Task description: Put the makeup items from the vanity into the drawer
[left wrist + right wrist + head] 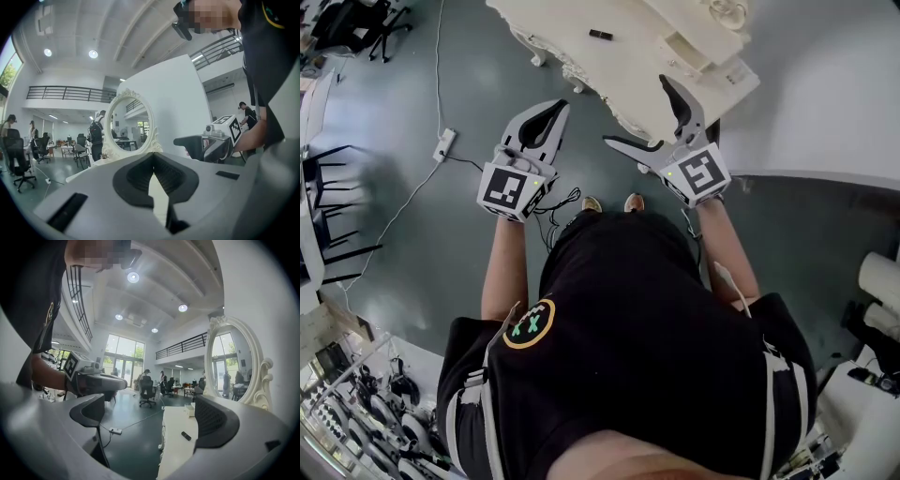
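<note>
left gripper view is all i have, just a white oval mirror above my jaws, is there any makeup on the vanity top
Observer: Yes, possibly. The head view shows one small dark stick-shaped item lying on the cream vanity top.
Operator: is the right gripper holding anything
Observer: No. The right gripper has its jaws wide apart with nothing between them.
Operator: is either gripper close to that item
Observer: Neither touches it. In the head view the left gripper, jaws together, and the right one are both at the vanity's near edge, and the item lies farther along the top.
</note>
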The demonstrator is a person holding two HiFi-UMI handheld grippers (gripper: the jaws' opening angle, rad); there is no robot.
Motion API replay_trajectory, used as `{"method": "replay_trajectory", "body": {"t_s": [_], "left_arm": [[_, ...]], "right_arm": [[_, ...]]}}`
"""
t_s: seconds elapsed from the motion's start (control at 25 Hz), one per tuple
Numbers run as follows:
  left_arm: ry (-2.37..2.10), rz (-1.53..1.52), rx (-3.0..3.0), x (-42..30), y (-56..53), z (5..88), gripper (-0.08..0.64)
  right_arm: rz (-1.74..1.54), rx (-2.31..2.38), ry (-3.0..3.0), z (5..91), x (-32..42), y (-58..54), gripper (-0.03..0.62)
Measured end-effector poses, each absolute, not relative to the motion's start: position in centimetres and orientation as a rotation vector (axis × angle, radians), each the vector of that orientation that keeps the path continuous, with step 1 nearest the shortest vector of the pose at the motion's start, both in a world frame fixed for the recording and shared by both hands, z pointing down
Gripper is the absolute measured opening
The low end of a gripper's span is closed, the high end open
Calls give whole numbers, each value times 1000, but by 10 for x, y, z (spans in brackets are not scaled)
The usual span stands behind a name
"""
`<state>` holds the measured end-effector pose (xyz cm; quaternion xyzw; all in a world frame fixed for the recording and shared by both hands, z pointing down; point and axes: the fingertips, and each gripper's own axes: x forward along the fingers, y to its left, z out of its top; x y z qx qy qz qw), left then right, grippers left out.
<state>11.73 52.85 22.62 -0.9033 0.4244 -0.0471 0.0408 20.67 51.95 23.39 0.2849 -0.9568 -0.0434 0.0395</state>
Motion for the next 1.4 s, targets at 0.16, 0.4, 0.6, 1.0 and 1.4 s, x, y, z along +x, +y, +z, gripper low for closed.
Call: {"method": "replay_trajectory", "body": {"t_s": [0.16, 0.4, 0.6, 1.0, 1.4], "left_arm": [[1329, -161, -2752, 126, 534, 225, 20], [1361, -174, -2738, 133, 535, 232, 20], [1341, -177, -2749, 152, 508, 247, 20], [1301, -141, -2805, 82, 308, 292, 20], [1166, -172, -2859, -54, 20, 345, 20]], "right_arm": [[-133, 841, -2937, 235, 216, 523, 600], [-115, 817, -2939, 245, 227, 522, 598], [-108, 826, -2931, 260, 247, 494, 598], [-64, 895, -2871, 309, 184, 299, 598], [-14, 948, -2763, 363, 41, 23, 598]]}}
